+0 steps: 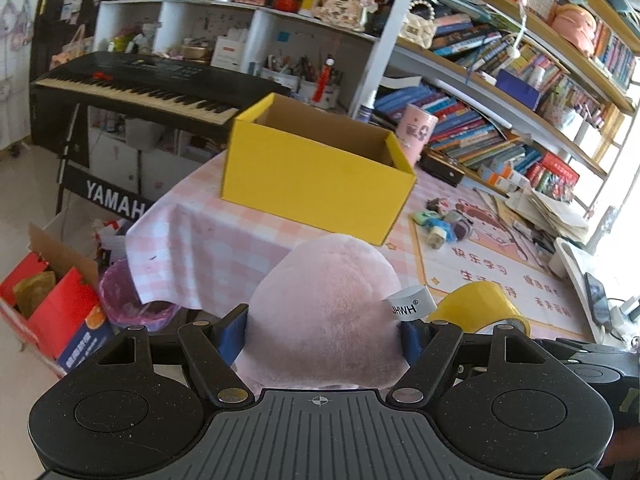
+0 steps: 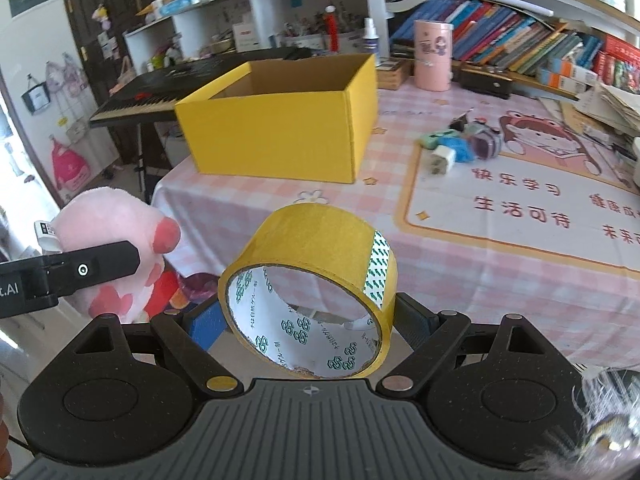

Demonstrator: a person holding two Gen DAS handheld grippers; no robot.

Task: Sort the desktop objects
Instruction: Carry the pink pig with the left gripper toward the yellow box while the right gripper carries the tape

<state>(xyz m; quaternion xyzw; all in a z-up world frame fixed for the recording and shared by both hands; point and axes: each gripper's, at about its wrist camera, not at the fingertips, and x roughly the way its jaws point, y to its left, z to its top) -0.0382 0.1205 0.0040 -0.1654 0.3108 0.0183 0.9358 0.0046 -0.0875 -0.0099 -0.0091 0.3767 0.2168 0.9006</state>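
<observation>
Two loaded tools short of table edge [image 2: 192, 184], yellow box [image 2: 280, 136] beyond.

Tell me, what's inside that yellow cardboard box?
Only bare brown inner walls show inside the open yellow cardboard box. Its near walls hide the floor in both views, so anything lying low cannot be seen.

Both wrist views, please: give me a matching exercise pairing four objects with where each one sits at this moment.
Objects
1. pink plush toy
2. yellow tape roll
3. yellow box
4. white charger plug

Places
A. standing open on the checked tablecloth
B. clamped in the right gripper
C. lying on the cartoon desk mat
D. clamped in the left gripper

Pairs: 1-D, 2-B, 3-A, 4-C
</observation>
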